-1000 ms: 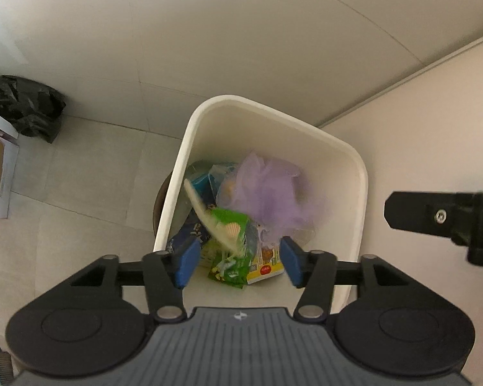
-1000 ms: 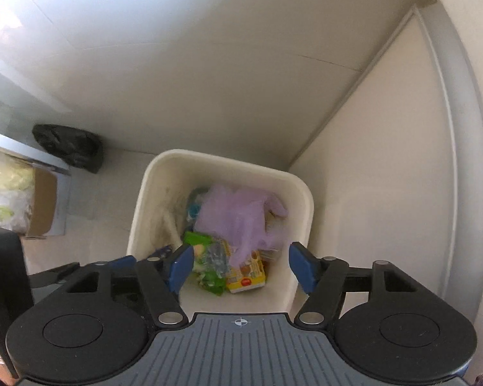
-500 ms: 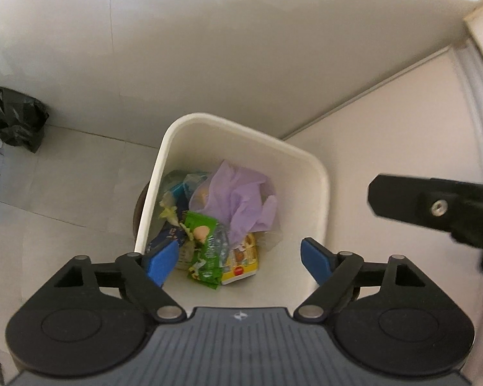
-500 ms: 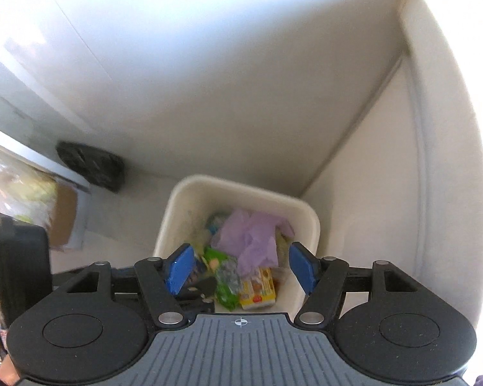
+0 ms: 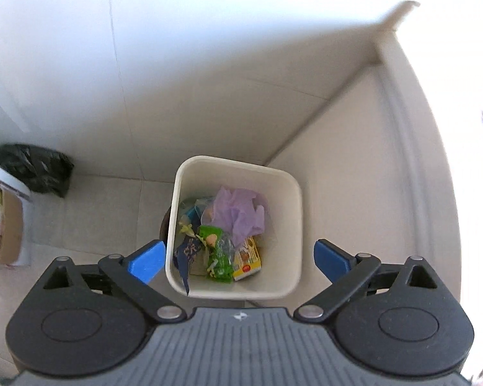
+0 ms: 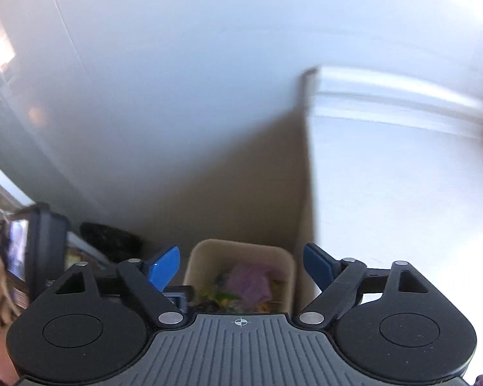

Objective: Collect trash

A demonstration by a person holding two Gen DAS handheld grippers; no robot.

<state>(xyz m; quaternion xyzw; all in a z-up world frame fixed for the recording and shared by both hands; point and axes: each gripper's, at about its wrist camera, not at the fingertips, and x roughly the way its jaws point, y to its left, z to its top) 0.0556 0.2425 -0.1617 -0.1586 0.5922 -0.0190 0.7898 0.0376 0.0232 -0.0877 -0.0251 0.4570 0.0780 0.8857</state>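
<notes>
A cream square trash bin (image 5: 180, 225) stands on the floor in a corner. It holds a purple glove (image 5: 241, 212), a green wrapper (image 5: 217, 252), a yellow carton (image 5: 248, 259) and a dark blue wrapper (image 5: 186, 252). My left gripper (image 5: 238, 259) hangs well above the bin, its jaws opening wide with nothing between them. My right gripper (image 6: 241, 268) is higher still, its jaws also opening and empty. In the right wrist view the bin (image 6: 203, 257) appears small and blurred below, with the purple glove (image 6: 248, 281) inside.
A black plastic bag (image 5: 35, 170) lies on the floor to the left by the wall. A cardboard box (image 5: 6, 228) sits at the far left. A pale cabinet side (image 5: 354, 160) rises right of the bin. The other gripper's dark body (image 6: 45, 251) shows at the left.
Both grippers rose away from the bin, which now looks smaller. Both sets of jaws spread wider. The right wrist view tilted up toward the wall.
</notes>
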